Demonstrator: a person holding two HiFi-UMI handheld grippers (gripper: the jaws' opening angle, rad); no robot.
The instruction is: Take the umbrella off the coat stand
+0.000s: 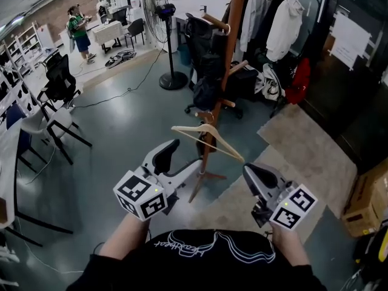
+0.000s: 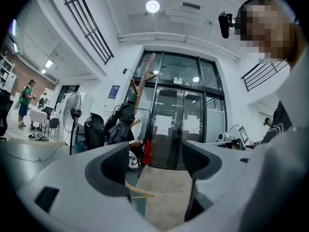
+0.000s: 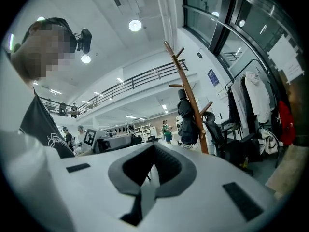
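Observation:
A tall wooden coat stand (image 1: 229, 59) rises from the floor straight ahead of me. A dark bundled thing (image 1: 206, 83), seemingly the umbrella, hangs against its pole; it also shows in the left gripper view (image 2: 123, 123) and the right gripper view (image 3: 186, 117). A bare wooden hanger (image 1: 207, 133) hangs lower on the stand. My left gripper (image 1: 179, 157) (image 2: 154, 159) is held level short of the stand, jaws open and empty. My right gripper (image 1: 257, 176) (image 3: 153, 146) is beside it, jaws shut on nothing. Neither touches the stand.
A pedestal fan (image 1: 161, 17) stands behind the stand at left. A clothes rail with a white jacket (image 1: 285, 24) is at back right. A beige mat (image 1: 303, 144) lies to the right, a cardboard box (image 1: 367, 204) beyond it. Office chairs (image 1: 59, 83) line the left.

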